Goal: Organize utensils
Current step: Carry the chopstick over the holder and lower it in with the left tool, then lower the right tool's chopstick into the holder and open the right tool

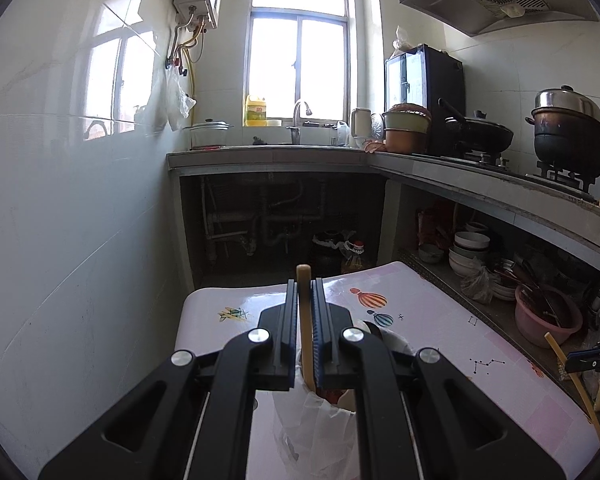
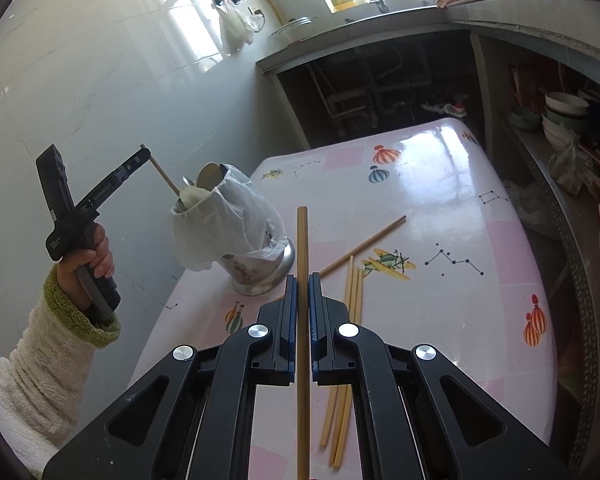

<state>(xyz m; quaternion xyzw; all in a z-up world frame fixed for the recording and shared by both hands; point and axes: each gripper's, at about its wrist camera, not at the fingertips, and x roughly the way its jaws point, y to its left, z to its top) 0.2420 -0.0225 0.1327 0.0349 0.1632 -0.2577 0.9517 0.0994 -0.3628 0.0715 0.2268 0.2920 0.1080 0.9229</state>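
My left gripper (image 1: 304, 282) is shut on a wooden chopstick (image 1: 305, 320), whose lower end dips into the bag-lined metal utensil holder (image 1: 320, 416) right beneath the fingers. The right wrist view shows that left gripper (image 2: 142, 156) held by a hand at the left. Its chopstick (image 2: 165, 176) slants down into the holder (image 2: 256, 268), where spoons stick up. My right gripper (image 2: 303, 278) is shut on another chopstick (image 2: 302, 240), pointing forward above the table. Several loose chopsticks (image 2: 350, 312) lie on the table under and right of it, one (image 2: 364, 246) lying diagonally.
The table (image 2: 440, 200) has a glossy pink cloth with balloon prints. A tiled wall (image 1: 60, 240) runs along its left side. Open shelves with bowls (image 1: 468, 248) and a pink basin (image 1: 540, 316) stand to the right. A counter with sink and stove pots lies beyond.
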